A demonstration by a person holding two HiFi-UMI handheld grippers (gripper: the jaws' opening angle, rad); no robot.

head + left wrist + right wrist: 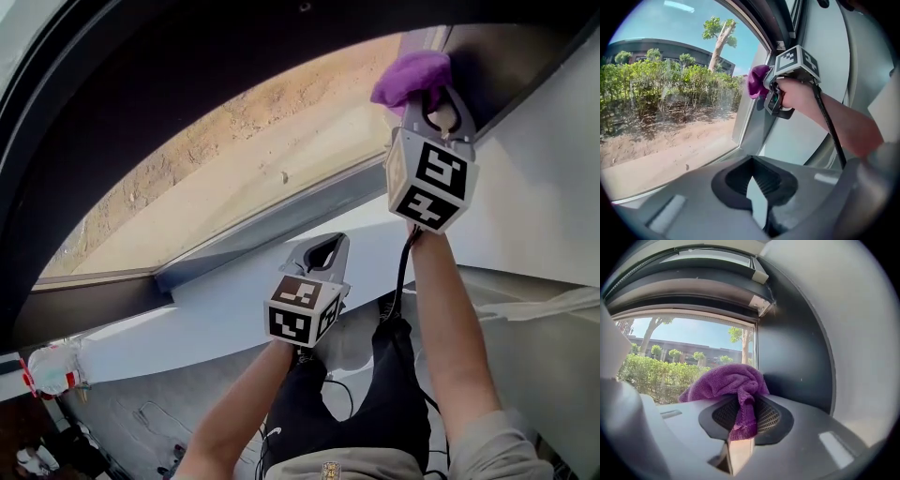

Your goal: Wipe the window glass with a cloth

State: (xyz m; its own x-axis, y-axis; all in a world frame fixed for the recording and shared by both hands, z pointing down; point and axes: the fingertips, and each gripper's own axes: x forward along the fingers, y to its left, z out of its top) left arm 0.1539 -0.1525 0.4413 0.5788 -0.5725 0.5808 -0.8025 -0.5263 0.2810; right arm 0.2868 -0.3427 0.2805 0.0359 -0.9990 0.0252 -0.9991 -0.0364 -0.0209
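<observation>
The wiping step is in hand. The cloth (412, 75), purple, soft and bunched, is clamped in the right gripper (434, 101) and held at the far right corner of the glass (253, 159), beside the dark frame (506, 56). The left gripper (323, 251) is held lower, jaws together on nothing. Next, a steady sweep leftward across the smooth pane seems called for, with the cloth kept flat on it.
</observation>
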